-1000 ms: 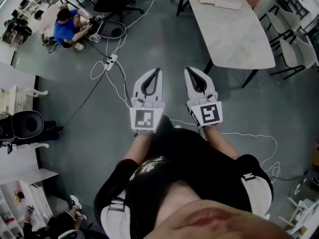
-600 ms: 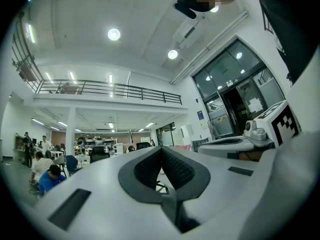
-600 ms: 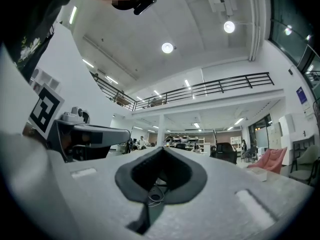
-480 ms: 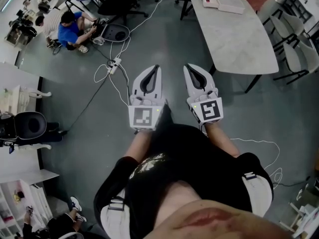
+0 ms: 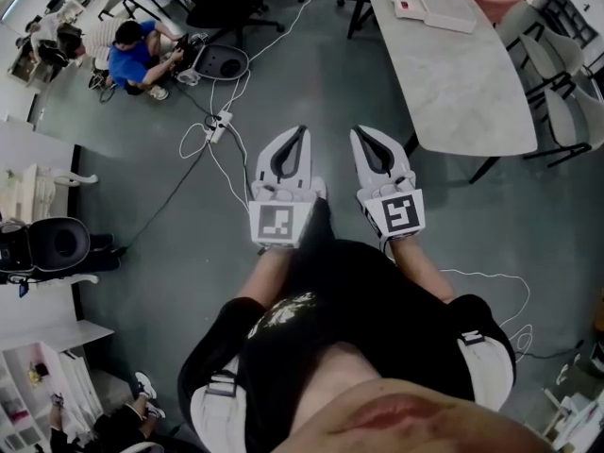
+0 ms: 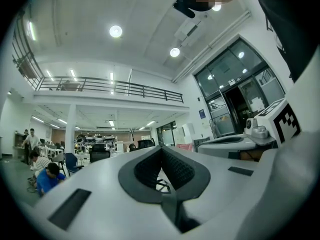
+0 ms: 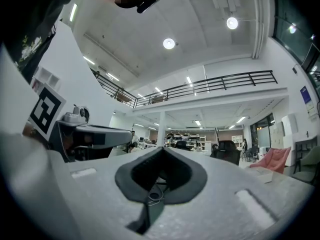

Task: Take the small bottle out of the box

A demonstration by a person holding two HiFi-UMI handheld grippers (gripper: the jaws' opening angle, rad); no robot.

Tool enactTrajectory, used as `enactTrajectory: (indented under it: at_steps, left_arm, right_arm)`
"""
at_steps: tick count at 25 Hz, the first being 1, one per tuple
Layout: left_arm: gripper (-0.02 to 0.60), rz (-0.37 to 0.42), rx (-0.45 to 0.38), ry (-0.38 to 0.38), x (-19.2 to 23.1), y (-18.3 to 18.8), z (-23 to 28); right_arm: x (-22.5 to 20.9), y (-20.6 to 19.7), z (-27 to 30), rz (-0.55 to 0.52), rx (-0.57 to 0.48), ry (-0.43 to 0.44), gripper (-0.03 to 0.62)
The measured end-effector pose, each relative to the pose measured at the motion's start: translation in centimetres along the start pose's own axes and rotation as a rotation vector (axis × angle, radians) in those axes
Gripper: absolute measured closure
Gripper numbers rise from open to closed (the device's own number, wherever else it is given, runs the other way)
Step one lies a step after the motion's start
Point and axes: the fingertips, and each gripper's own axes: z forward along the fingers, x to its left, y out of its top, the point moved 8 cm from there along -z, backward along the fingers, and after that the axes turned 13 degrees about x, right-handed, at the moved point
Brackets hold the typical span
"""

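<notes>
Nothing in play yet: the left gripper (image 5: 300, 132) and the right gripper (image 5: 359, 132) ride side by side out in front of the person's body, over bare grey floor (image 5: 189, 253). Each pair of jaws is closed tip to tip, and only the room shows through the padded hollow behind the tips, so both are empty. What has changed over the last second is the ground under them. The white table (image 5: 462, 74) has slid a little toward the upper right of the head view and the floor cables (image 5: 215, 128) have drifted, while the two grippers have kept the same pose (a step or a turn of the body, by the look of it, not a reach). As for the small bottle and its box, neither is identifiable: some flat white items (image 5: 436, 6) lie at the table's far end, too small to make out. My read is that the task hasn't started, and the bottle must be found before any jaw opens.
</notes>
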Motion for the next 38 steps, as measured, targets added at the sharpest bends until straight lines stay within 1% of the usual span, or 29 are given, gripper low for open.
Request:
enactTrajectory:
  at_steps: [4,6,8,13,17,20,23,26,29,34,38]
  left_arm:
    - [0.568,0.011,-0.012,-0.017,1.9,0.0,2.9]
    - [0.568,0.004,-0.007,-0.024,3.2,-0.2,4.3]
    - [0.568,-0.01,-0.01,-0.027,4.6,0.0,5.9]
    - [0.568,-0.005,0.0,-0.038,7.5,0.6,10.6]
    - [0.568,-0.03,0.008,-0.038,10.3,0.9,13.2]
    - [0.568,-0.034,0.016,-0.045,12.4,1.3,15.3]
    - [0.568,-0.023,0.011,-0.066,13.8,1.9,17.8]
    - [0.568,-0.02,0.004,-0.096,15.0,2.3,20.2]
    - [0.568,-0.029,0.004,-0.121,16.4,2.4,22.4]
    - [0.568,-0.007,0.006,-0.161,18.3,2.4,25.9]
    - [0.568,-0.011,0.007,-0.193,20.1,2.3,28.7]
  right_arm:
    - [-1.7,-0.7,3.0,0.017,0.013,-0.033,0.599]
    - [-2.2,-0.7,4.9,0.021,0.023,-0.037,0.599]
    - [-2.9,-0.6,6.9,0.022,0.022,-0.035,0.599]
    - [-5.1,-0.1,11.9,0.018,0.024,-0.028,0.599]
    - [-5.8,0.7,15.7,0.014,0.024,-0.014,0.599]
    - [-6.2,1.9,18.2,-0.009,0.035,-0.008,0.599]
    - [-7.3,2.5,20.6,-0.019,0.047,-0.017,0.599]
    - [-8.5,2.6,22.6,-0.013,0.047,-0.044,0.599]
    - [-9.5,2.4,24.5,-0.016,0.058,-0.061,0.599]
    - [-10.9,2.4,27.7,-0.019,0.052,-0.086,0.599]
    - [-11.9,2.1,30.5,-0.013,0.066,-0.111,0.599]
